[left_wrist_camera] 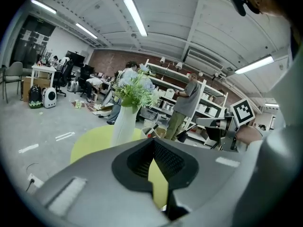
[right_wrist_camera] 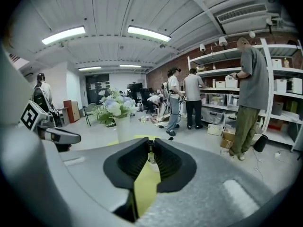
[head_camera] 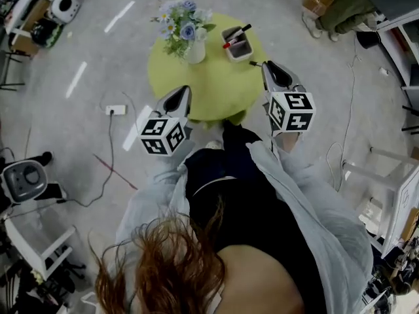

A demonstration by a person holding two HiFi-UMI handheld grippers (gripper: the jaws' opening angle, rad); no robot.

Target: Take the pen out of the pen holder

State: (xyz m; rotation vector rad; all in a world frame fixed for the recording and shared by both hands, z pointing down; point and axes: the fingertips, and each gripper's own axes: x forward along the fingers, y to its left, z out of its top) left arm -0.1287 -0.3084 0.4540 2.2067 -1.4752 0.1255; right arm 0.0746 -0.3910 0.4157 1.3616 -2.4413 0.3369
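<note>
A round green table (head_camera: 216, 90) carries a white vase of flowers (head_camera: 186, 34) and a grey pen holder (head_camera: 239, 44). A red-capped pen (head_camera: 230, 42) and a dark one lean inside the holder. My right gripper (head_camera: 265, 64) hovers just right of the holder, shut on a thin black pen (head_camera: 253, 63) that pokes out leftward from its tips. In the right gripper view my right gripper (right_wrist_camera: 150, 145) has its jaws almost together on that thin dark thing. My left gripper (head_camera: 186, 89) hangs over the table's near left edge, with my left gripper (left_wrist_camera: 152, 141) shut and empty.
A power strip (head_camera: 116, 110) and cables lie on the floor left of the table. Several people (right_wrist_camera: 251, 89) stand by shelves beyond the table. White furniture (head_camera: 393, 195) stands at the right.
</note>
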